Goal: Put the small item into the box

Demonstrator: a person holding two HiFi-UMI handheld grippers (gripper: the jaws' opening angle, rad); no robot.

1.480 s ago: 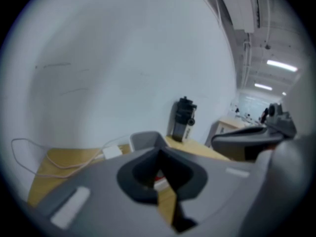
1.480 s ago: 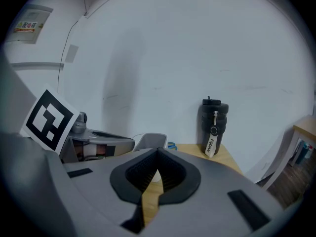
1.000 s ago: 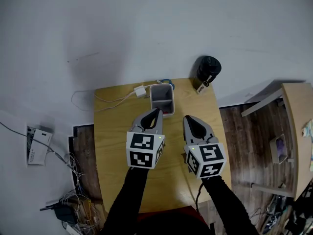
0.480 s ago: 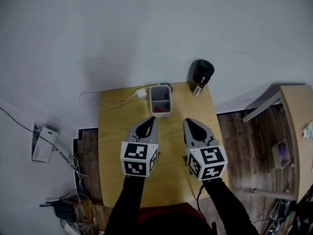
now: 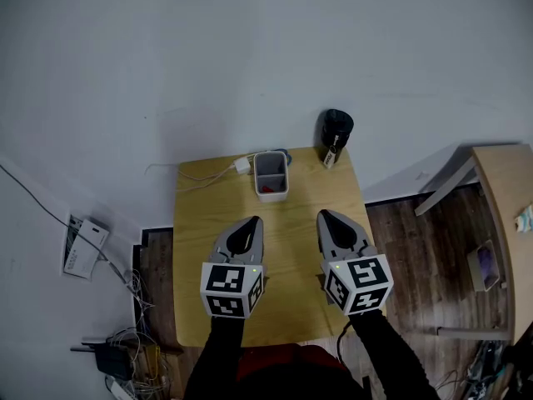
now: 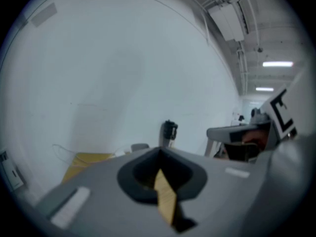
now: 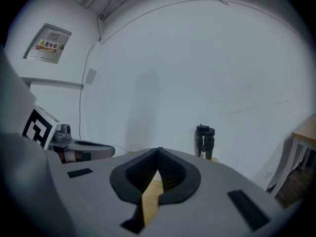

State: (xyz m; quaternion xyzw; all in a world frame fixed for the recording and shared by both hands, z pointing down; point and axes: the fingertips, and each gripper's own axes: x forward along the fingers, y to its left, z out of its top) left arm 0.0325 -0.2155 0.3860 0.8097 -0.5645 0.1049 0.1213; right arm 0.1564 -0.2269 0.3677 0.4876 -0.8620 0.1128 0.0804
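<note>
**Head view: small red item in the box, both pairs of jaws together**

Head view, centre of frame: wooden worktop (image 5: 196, 223) set against a white wall (image 5: 250, 48). At the worktop's upper edge, a white box (image 5: 259, 173), open at the top. Small red item (image 5: 266, 190) inside it, at the lower end as framed. Just left of the box, a white charger (image 5: 242, 165), with its cable (image 5: 191, 177) trailing left across the wood. At the worktop's upper right corner, a black bottle (image 5: 336, 128), upright, with a tag (image 5: 330, 158) hanging from it.

Lower half of the same frame: left gripper (image 5: 251, 223) and right gripper (image 5: 326, 217) side by side over the worktop. Clear of each other, tips pointing up-frame, well short of the box. 1 black sleeve (image 5: 218, 357) behind each, running in from the bottom edge.

Left gripper view: jaws together at the tips, clamped on nothing. Only a sliver of worktop seen through the slit behind them. Bottle upright beyond the tips, right gripper and its marker cube at the right edge.

Right gripper view: jaws likewise together and empty, with the same strip of wood showing through. Bottle to the right of the tips, left gripper at the left edge.
</note>
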